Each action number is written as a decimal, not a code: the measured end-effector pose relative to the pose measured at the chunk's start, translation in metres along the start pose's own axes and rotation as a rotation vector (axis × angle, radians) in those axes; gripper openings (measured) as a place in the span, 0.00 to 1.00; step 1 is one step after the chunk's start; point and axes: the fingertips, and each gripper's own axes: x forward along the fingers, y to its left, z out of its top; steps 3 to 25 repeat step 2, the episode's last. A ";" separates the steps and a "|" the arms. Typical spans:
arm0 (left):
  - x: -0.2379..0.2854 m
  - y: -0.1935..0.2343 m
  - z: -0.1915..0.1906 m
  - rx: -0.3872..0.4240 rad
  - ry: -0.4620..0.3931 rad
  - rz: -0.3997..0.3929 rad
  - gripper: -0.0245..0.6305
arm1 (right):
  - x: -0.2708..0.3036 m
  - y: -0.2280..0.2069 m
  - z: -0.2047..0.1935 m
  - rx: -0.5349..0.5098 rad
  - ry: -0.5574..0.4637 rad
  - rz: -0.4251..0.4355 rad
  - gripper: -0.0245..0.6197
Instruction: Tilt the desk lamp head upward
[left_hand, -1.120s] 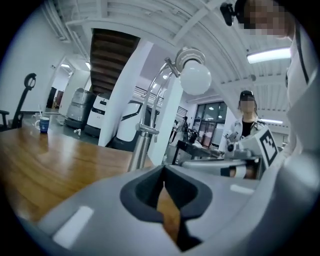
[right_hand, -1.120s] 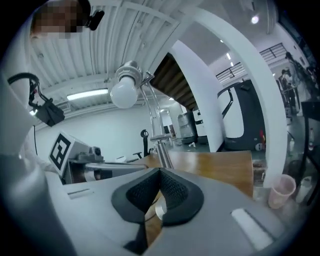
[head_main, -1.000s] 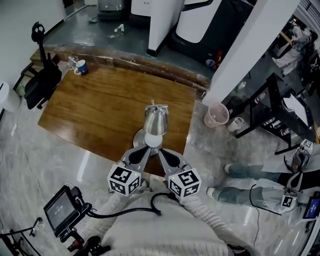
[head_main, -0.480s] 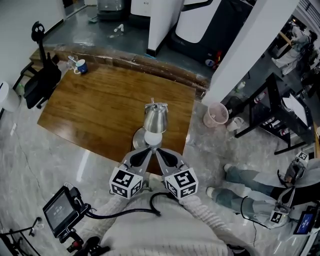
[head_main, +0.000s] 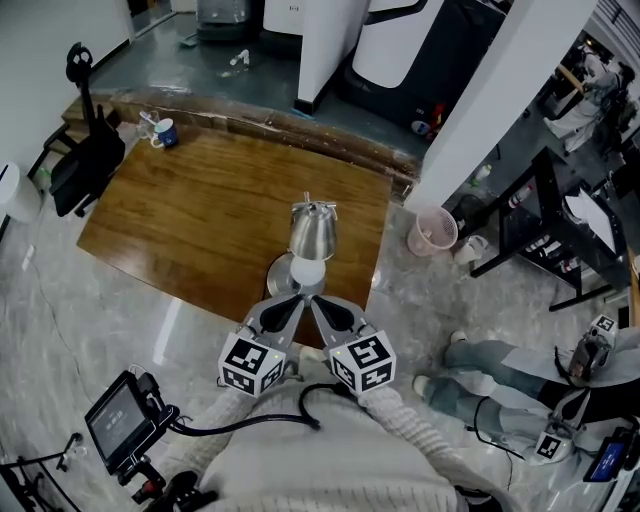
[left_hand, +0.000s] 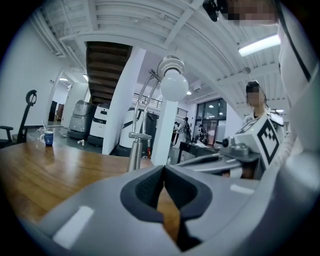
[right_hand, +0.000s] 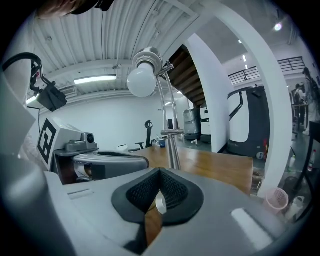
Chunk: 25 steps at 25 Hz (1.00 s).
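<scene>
Both claws, left gripper (head_main: 293, 300) and right gripper (head_main: 318, 303), sit pinched together, empty, desk lamp head (head_main: 312, 238) just ahead and above their tips; shoving the bulb (head_main: 306, 271) with no grip might topple the lamp

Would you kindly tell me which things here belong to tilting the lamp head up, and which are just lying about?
Belong to the job: desk lamp head, bulb, left gripper and right gripper, both shut.
Just lying about: blue cup on the table, black chair, pink bin.
</scene>
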 end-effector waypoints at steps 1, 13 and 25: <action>0.001 0.001 -0.001 -0.002 0.001 -0.001 0.05 | 0.002 0.000 -0.001 0.000 0.003 0.001 0.04; 0.001 0.003 -0.002 -0.003 0.003 -0.003 0.05 | 0.004 0.000 -0.002 0.000 0.006 0.001 0.04; 0.001 0.003 -0.002 -0.003 0.003 -0.003 0.05 | 0.004 0.000 -0.002 0.000 0.006 0.001 0.04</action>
